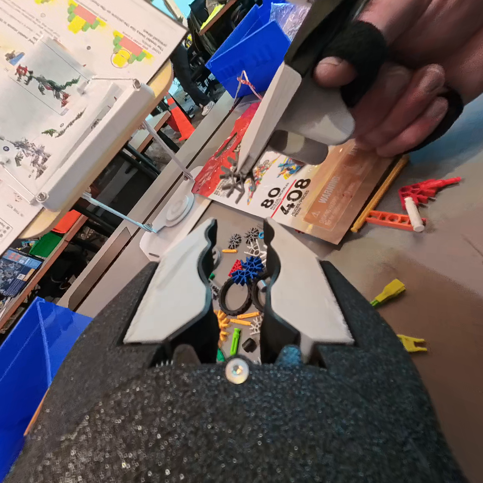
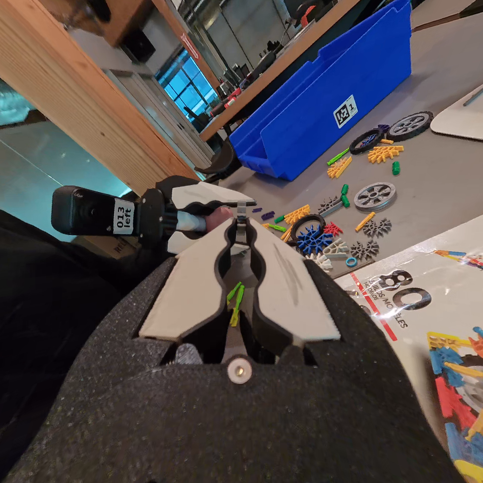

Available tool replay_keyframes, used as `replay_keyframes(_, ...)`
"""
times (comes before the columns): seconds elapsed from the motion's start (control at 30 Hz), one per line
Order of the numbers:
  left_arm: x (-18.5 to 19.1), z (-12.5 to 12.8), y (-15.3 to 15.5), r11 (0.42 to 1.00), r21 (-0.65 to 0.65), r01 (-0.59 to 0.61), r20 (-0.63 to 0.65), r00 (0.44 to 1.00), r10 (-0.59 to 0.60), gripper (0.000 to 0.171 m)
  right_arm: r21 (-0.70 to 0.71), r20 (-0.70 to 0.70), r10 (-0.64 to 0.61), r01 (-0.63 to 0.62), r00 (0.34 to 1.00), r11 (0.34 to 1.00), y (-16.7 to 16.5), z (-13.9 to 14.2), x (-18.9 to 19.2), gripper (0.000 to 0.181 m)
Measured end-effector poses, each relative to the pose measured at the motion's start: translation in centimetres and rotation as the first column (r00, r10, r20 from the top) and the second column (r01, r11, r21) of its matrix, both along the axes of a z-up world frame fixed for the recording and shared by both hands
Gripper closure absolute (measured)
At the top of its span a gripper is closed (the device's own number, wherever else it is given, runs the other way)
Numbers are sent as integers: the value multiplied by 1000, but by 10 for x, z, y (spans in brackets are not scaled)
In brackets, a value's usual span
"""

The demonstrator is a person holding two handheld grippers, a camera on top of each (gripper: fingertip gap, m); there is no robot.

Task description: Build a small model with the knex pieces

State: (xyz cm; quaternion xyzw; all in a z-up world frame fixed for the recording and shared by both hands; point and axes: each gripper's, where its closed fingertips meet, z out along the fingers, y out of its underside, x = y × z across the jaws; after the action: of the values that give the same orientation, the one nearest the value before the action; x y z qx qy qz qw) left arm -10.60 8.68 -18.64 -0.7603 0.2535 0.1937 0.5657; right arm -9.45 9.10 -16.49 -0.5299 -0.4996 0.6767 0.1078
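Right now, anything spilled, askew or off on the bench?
Construction-toy pieces lie loose across the grey table beside the blue bin, not in it. The right tool pinches a small grey connector. Nothing looks broken.

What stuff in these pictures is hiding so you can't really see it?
- Blue bin, right wrist view: its wall hides what is inside.
- Black tyres, left wrist view: partly behind the open left gripper.
- Grey piece in the shut right gripper, right wrist view: edge-on, shape unclear.
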Motion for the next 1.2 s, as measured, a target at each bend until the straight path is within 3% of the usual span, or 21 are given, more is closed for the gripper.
replay_keyframes(0.17, 7, 9, 4, 999, 18, 31, -42, 999, -30, 136, -44, -1, 31, -31, 1000, 999, -4, 1, 0, 176)
replay_keyframes(0.27, 11, 11, 4, 999, 26, 47, -48, 998, -46, 148, -52, 7, 56, -56, 998, 997, -8, -1, 1, 177)
replay_keyframes(0.4, 12, 11, -1, 998, 27, 48, -67, 997, -46, 151, -49, 13, 90, -90, 996, 995, -14, -2, 3, 176)
replay_keyframes(0.57, 13, -1, -16, 998, -43, 50, -55, 997, -53, 158, 36, 30, 118, -119, 993, 992, -23, -8, 5, 177)
replay_keyframes(0.73, 14, 0, -28, 990, -97, 107, 135, 986, -94, 154, 129, 39, 166, -170, 985, 977, -34, -13, 11, 176)
replay_keyframes(0.9, 33, -7, -34, 955, -161, 250, 317, 929, -190, 148, 246, 65, 193, -203, 979, 948, -41, -23, 15, 177)
replay_keyframes(1.0, 35, -10, -37, 941, -183, 283, 368, 908, -202, 158, 324, 52, 228, -232, 972, 917, -49, -25, 19, 177)
replay_keyframes(1.2, 38, -16, -41, 933, -181, 310, 454, 868, -201, 161, 437, 58, 239, -240, 969, 867, -54, -32, 21, 177)
